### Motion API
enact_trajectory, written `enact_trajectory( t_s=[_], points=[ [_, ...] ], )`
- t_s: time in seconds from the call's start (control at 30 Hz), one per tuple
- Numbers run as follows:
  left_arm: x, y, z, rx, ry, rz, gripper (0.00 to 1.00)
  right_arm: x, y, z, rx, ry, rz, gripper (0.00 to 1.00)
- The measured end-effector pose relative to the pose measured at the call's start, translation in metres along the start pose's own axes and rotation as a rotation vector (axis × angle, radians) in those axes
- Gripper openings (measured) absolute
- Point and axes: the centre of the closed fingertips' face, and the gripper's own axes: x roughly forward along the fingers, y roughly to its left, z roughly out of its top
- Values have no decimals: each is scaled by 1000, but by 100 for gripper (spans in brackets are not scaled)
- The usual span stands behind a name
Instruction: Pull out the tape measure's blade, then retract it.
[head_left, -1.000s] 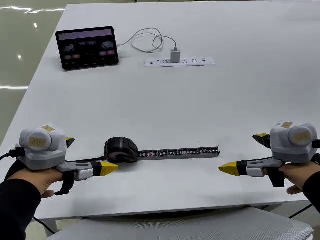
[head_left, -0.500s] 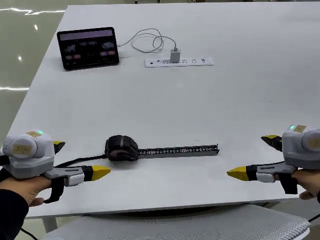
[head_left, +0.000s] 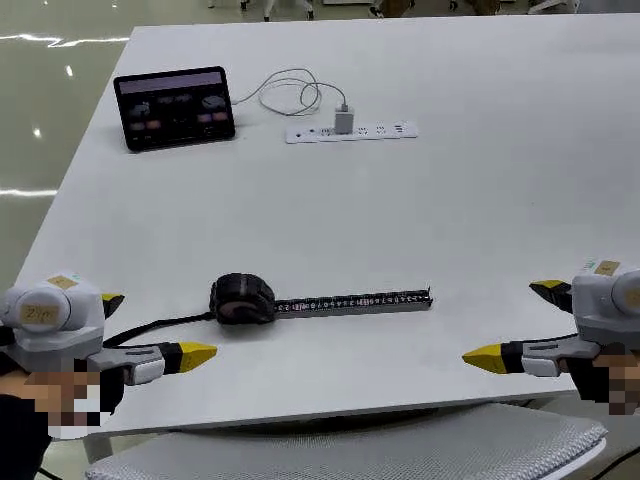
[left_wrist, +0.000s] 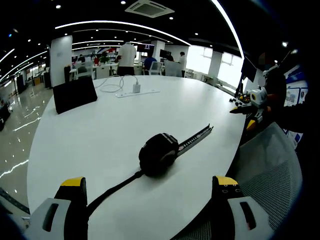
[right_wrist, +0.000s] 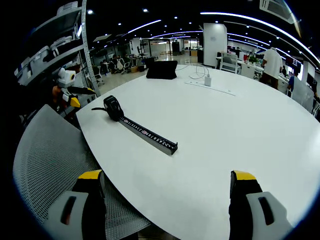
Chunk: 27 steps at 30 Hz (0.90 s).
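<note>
While left tool and right tool gape wide, tape measure between them, nearer the left, blade extended

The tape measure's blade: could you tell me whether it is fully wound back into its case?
No, the blade lies stretched out flat on the table, reaching well beyond the case.

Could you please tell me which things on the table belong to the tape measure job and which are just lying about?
For the job: tape measure, its pulled-out blade.
Lying about: tablet, power strip, plugged-in charger.
</note>
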Motion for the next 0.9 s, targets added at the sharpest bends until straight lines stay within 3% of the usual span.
enact_trajectory(
  t_s=[0.2, 0.47, 0.6, 0.9],
  points=[
    [-3, -1, 4, 5, -11, 5, 100, -1, -1, 6, -13, -7, 0, 100],
    [-2, 7, 10, 9, -10, 16, 100, -1, -5, 10, -27, -7, 3, 100],
    [-1, 6, 15, 13, -10, 14, 100, 1, -6, 6, -67, 17, 12, 100],
    [15, 0, 20, 27, 7, -6, 100, 5, -11, 7, -104, 33, 26, 100]
  ],
)
